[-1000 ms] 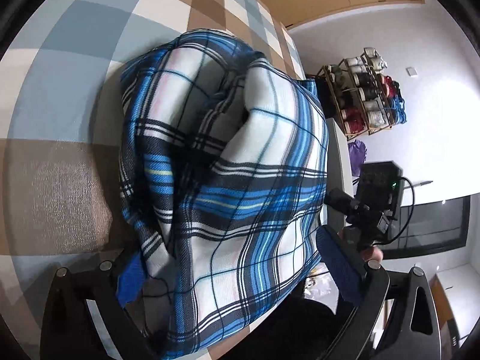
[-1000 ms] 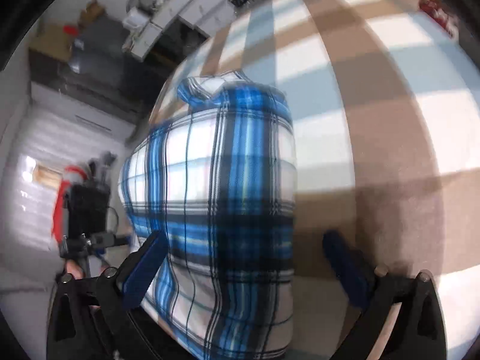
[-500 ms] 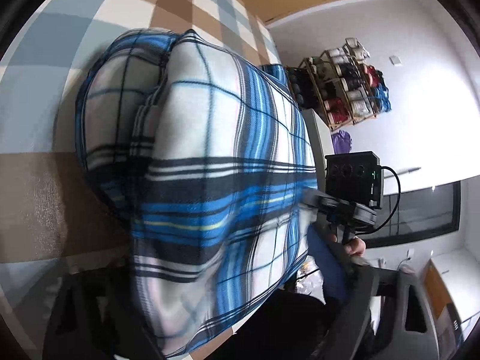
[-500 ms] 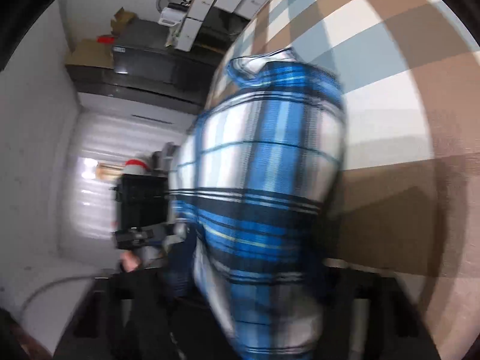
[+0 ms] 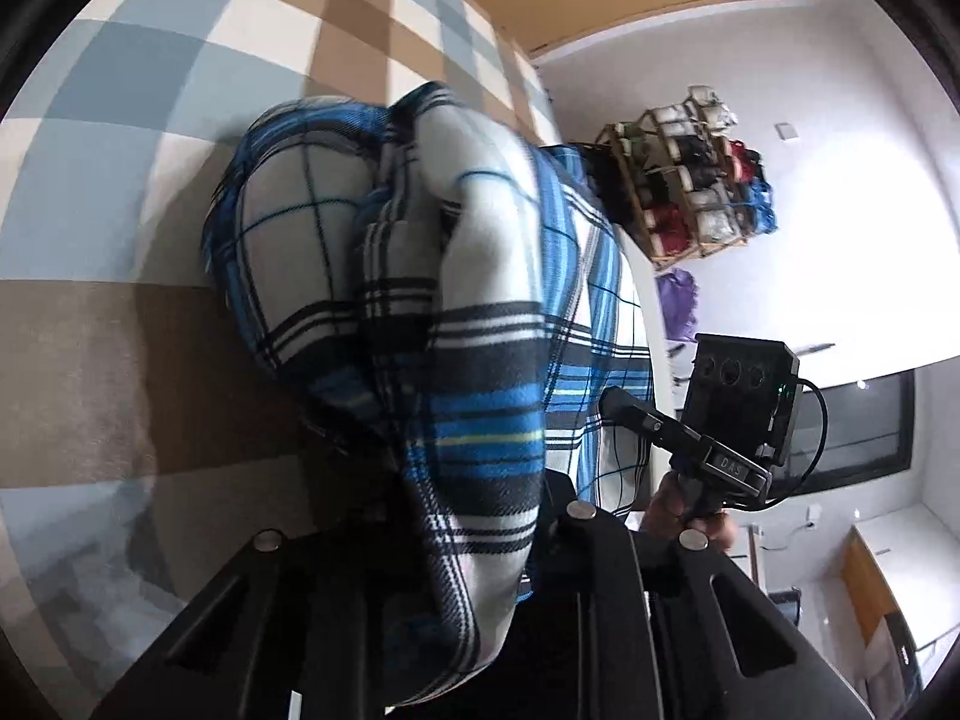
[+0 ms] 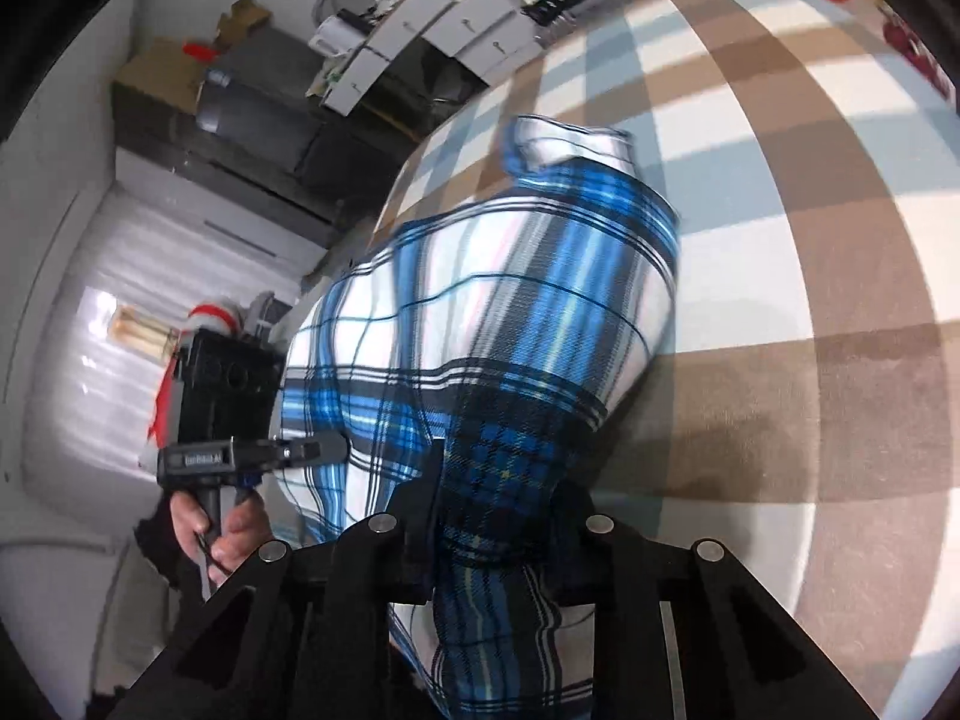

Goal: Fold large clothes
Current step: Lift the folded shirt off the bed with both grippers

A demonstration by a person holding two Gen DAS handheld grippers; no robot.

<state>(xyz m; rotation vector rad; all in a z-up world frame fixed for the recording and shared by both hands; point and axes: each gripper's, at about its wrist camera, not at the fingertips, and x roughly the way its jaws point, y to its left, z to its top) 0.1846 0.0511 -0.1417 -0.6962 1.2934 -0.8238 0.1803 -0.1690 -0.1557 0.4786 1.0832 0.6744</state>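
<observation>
- The blue-and-white plaid shirt (image 5: 480,312) lay bunched on a checked cloth (image 5: 180,90) of tan, pale blue and white squares, with its near edge lifted off the surface.
- The left gripper (image 5: 474,516) had its jaws closing, and a fold of the shirt ran down between them, pinched there.
- The right gripper (image 6: 498,516) was likewise closing, with the shirt's dark plaid hem gathered between its jaws.
- Seen from the right wrist camera, the shirt's collar (image 6: 570,144) sat at the far end, resting on the cloth.
- A wooden rack (image 5: 690,180) of coloured bundles stood against the white wall behind.
</observation>
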